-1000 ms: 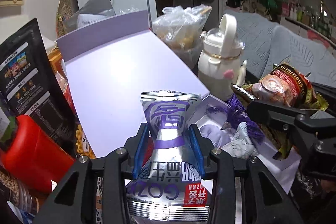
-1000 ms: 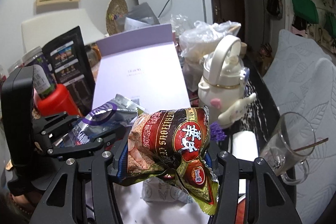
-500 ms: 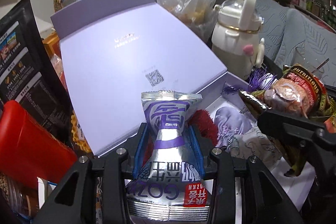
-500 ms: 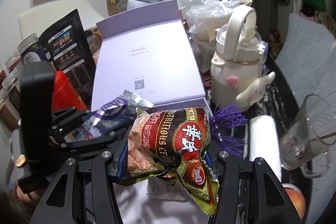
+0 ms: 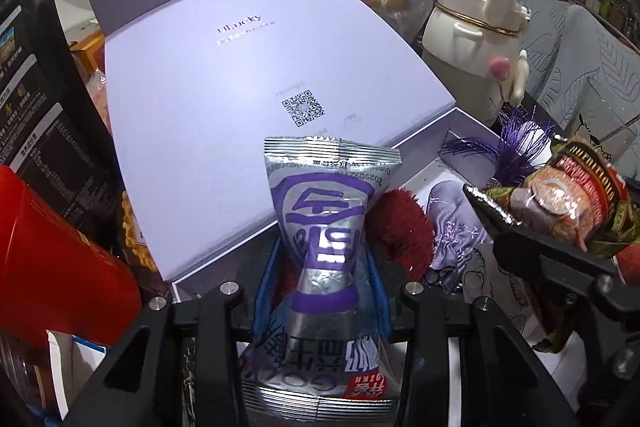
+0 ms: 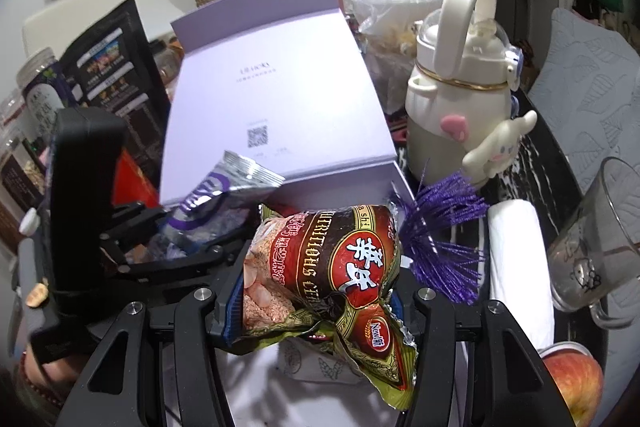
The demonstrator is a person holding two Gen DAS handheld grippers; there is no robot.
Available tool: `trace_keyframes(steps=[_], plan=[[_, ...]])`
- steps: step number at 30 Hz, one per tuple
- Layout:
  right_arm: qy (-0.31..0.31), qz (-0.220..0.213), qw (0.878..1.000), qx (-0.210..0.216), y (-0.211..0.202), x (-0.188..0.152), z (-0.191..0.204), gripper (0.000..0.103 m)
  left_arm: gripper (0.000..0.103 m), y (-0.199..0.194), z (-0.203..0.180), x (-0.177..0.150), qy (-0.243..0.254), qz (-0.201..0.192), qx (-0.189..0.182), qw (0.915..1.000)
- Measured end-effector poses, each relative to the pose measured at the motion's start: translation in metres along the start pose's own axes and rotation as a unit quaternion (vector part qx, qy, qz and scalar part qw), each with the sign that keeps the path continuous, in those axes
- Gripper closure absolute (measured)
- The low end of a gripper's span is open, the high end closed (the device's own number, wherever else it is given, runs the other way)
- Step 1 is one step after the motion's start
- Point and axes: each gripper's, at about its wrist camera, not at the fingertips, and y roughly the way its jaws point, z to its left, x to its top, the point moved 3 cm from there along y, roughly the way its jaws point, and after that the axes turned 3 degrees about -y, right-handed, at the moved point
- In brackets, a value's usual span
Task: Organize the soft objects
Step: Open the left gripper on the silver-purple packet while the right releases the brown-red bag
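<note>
Left gripper (image 5: pixel 324 267): angled downward, blue pads clamped tight.
Right gripper (image 6: pixel 316 291): angled downward alongside, jaws closed on load.

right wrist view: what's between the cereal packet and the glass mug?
In the right wrist view, a purple tassel and a white paper roll lie between the cereal packet and the glass mug.

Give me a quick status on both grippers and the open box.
Left gripper shut on silver-purple packet. Right gripper shut on cereal packet. Lavender box open below; red tuft already inside.

"NUTRITIOUS CEREAL" on cereal packet (image 6: pixel 332 275), "Lilucky" (faint, uncertain) on lavender box lid (image 5: pixel 256 75), QR code below it.
</note>
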Motion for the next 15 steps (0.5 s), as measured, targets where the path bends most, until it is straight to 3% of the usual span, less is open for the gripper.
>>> trace_keyframes(steps=[3, 8, 12, 15], plan=[[0.001, 0.006, 1.0, -0.007, 0.006, -0.002, -0.001, 0.048, 0.058, 0.001, 0.001, 0.0, -0.003, 0.005, -0.002, 1.0], [0.001, 0.0, 1.0, -0.011, 0.007, -0.004, -0.002, 0.046, 0.033, 0.008, 0.003, 0.0, -0.014, 0.033, -0.012, 0.9993], [-0.009, 0.002, 1.0, -0.014, 0.008, -0.004, 0.0, 0.043, 0.032, 0.015, 0.008, -0.003, -0.039, 0.061, -0.02, 0.9971], [-0.009, 0.004, 1.0, -0.016, 0.006, -0.003, 0.0, 0.034, 0.032, 0.014, 0.009, -0.002, -0.042, 0.062, -0.016, 0.9971]])
